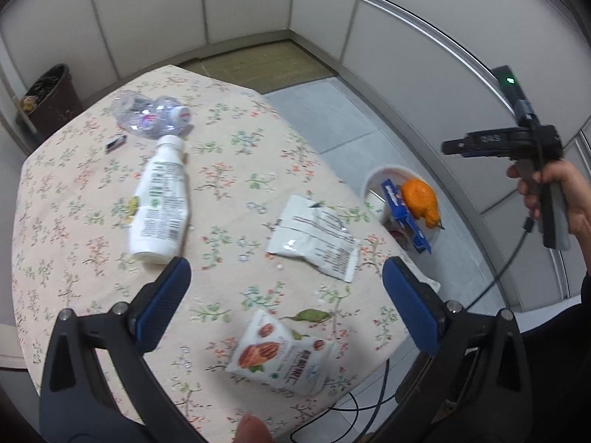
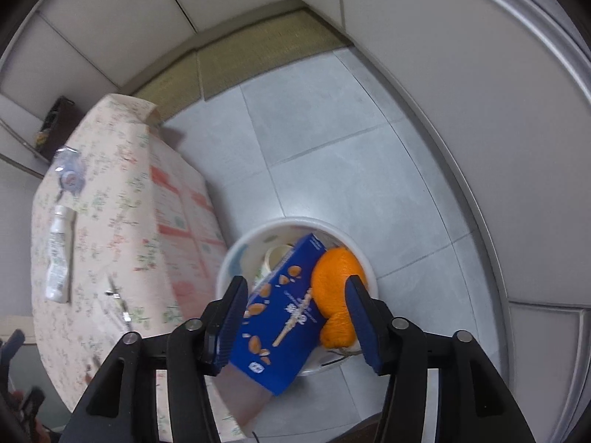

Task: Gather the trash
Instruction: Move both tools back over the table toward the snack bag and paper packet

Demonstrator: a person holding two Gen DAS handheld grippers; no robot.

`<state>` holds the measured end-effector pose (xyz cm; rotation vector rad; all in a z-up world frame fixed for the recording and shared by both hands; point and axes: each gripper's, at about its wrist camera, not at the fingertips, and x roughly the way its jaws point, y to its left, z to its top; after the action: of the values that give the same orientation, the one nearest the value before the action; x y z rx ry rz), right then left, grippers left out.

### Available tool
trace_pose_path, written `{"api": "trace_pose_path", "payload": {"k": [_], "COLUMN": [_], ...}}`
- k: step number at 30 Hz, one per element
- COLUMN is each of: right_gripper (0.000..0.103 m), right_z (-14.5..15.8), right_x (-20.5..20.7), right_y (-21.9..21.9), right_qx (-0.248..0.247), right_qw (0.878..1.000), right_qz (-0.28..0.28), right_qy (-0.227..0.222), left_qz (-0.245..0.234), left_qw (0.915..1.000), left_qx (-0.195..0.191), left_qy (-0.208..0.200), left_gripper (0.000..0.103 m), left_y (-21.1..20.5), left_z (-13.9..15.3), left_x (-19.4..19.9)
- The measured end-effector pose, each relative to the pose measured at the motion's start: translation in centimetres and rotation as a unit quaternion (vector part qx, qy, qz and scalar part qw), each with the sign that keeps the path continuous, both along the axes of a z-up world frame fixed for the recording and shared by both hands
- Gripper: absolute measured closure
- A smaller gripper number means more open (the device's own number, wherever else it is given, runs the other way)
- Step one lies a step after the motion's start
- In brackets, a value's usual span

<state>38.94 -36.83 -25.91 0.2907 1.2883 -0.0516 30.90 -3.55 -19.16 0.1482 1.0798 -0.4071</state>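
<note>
right gripper (image 2: pixel 295 317): jaws apart, gripping nothing | blue box (image 2: pixel 280 317): below, between the fingers, leaning in white bin (image 2: pixel 236 254) beside orange peel (image 2: pixel 332 280) | left gripper (image 1: pixel 286 295): wide open above snack packet (image 1: pixel 280 354)

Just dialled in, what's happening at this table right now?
A person is clearing rubbish off the floral tablecloth with two handheld grippers. The right gripper hangs open above the white round bin on the floor, which holds a blue snack box and an orange peel. The left gripper hovers open over the table, where a white plastic bottle, crushed clear bottle and two wrappers remain.
</note>
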Motion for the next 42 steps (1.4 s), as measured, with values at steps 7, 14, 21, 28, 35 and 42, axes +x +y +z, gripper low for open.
{"api": "trace_pose_path", "payload": {"k": [7, 14, 21, 28, 35, 42], "right_gripper": [0.036, 0.036, 0.036, 0.036, 0.036, 0.036], "right_z": [4.1, 5.0, 4.2, 1.0, -0.5, -0.7], "right_x": [-1.7, -2.5, -2.4, -2.5, -3.1, -3.1], "right_y": [3.8, 9.4, 13.6, 16.6, 17.7, 17.6], "right_qx": [0.012, 0.018, 0.023, 0.008, -0.008, -0.012], "right_qw": [0.998, 0.994, 0.991, 0.985, 0.979, 0.978], "right_qz": [0.038, 0.088, 0.124, 0.173, 0.205, 0.207], "right_qy": [-0.049, -0.057, -0.046, -0.003, 0.019, 0.022], "left_qz": [0.061, 0.133, 0.148, 0.069, 0.021, 0.034], "left_qw": [0.9978, 0.9901, 0.9853, 0.9789, 0.9695, 0.9641], "left_qx": [0.024, 0.039, 0.006, -0.044, -0.032, -0.002], "left_qy": [-0.008, 0.022, 0.085, 0.187, 0.242, 0.263], "left_gripper": [0.000, 0.000, 0.000, 0.019, 0.023, 0.031], "left_y": [5.7, 11.7, 13.1, 8.6, 5.0, 3.0], "left_z": [0.3, -1.5, -4.3, -7.9, -10.8, -12.8], "left_x": [0.1, 1.1, 1.2, -0.1, -1.1, -1.9]}}
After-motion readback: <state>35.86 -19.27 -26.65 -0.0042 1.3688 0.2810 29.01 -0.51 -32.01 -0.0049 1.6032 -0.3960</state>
